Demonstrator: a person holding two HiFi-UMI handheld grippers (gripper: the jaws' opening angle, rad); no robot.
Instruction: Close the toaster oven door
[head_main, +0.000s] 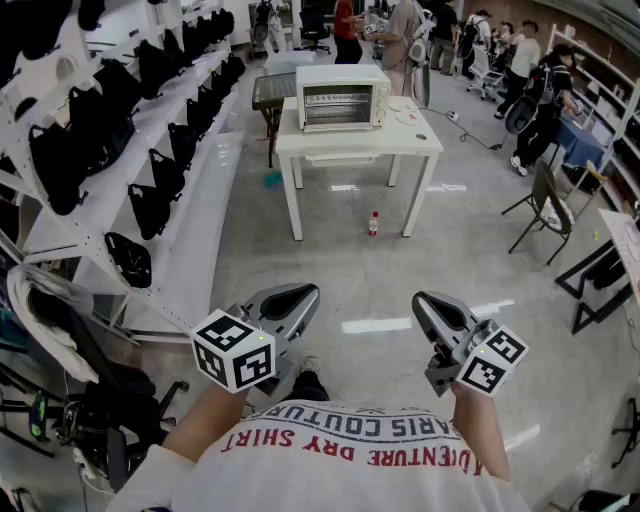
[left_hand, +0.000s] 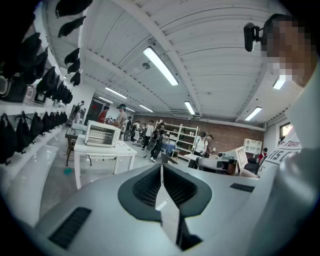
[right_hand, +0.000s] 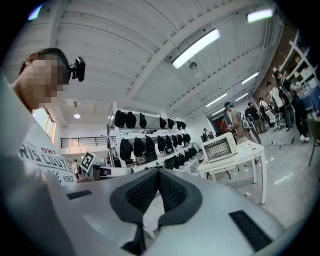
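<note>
The white toaster oven (head_main: 342, 97) stands on a white table (head_main: 420, 142) far ahead across the floor; its glass door looks upright against the front. It also shows small in the left gripper view as the oven (left_hand: 102, 134) and in the right gripper view as the oven (right_hand: 220, 147). My left gripper (head_main: 300, 296) and right gripper (head_main: 424, 300) hang close to my body, far from the table. Both are shut with nothing between the jaws, as the left gripper (left_hand: 161, 167) and the right gripper (right_hand: 159, 172) show in their own views.
White shelving with black bags (head_main: 150, 150) runs along the left. A small bottle (head_main: 373, 224) stands on the floor under the table. A folding chair (head_main: 545, 210) is at right, several people (head_main: 520, 60) at the back, a dark side table (head_main: 272, 92) behind the white one.
</note>
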